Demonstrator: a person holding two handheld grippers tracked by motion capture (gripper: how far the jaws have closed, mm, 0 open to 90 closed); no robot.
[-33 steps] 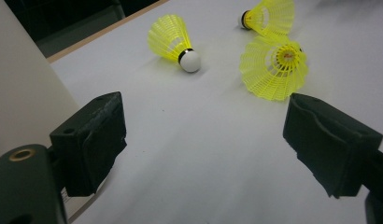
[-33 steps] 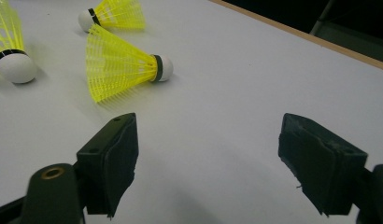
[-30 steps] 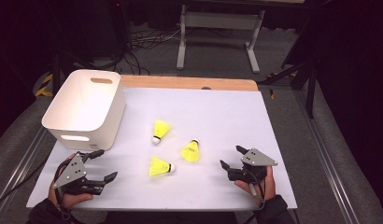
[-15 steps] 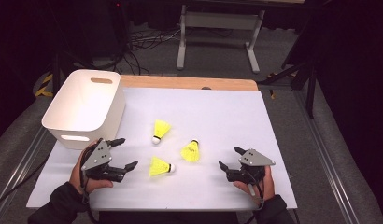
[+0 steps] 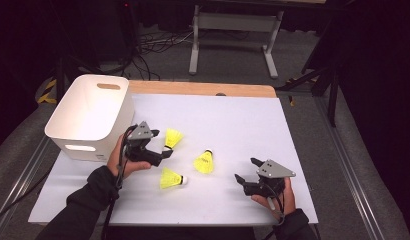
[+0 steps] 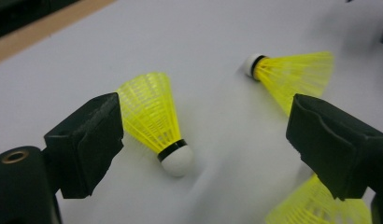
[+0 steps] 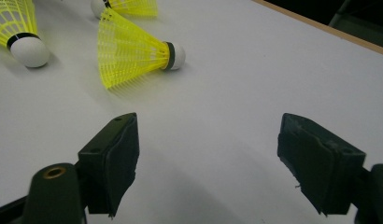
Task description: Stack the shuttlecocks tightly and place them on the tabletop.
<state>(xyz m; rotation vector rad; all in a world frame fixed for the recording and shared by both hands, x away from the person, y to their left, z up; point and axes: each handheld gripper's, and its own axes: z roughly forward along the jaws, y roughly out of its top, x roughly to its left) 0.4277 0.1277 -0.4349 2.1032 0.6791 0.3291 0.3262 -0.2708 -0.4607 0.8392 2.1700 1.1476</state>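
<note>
High view: three yellow shuttlecocks lie on the white table top (image 5: 293,150) beside a white bin (image 5: 88,120). The left gripper (image 5: 165,152) reaches toward the far shuttlecock (image 5: 172,137), the one nearest the bin, and hangs just at its cork end. In the left gripper view that shuttlecock (image 6: 154,123) lies between the jaws, its skirt close to the left pad, its cork toward the camera; the pads do not press it. The jaws stand wide and have just been opening further. The middle shuttlecock (image 5: 205,162) and the near shuttlecock (image 5: 170,179) lie apart from it, untouched.

The step in hand looks like the approach for a first pick, most likely to drop the birdie in the bin. The next move calls for easing forward so the pads bracket the cork or the skirt's narrow end, then closing gently, since the skirt would crush or slip.

Against the earlier frames, the left hand has travelled from the near left edge of the table up and inward to this shuttlecock. The right gripper (image 5: 245,172) rests where it was at the near right, jaws wide over bare table, nothing between them. The shuttlecocks have not shifted.
</note>
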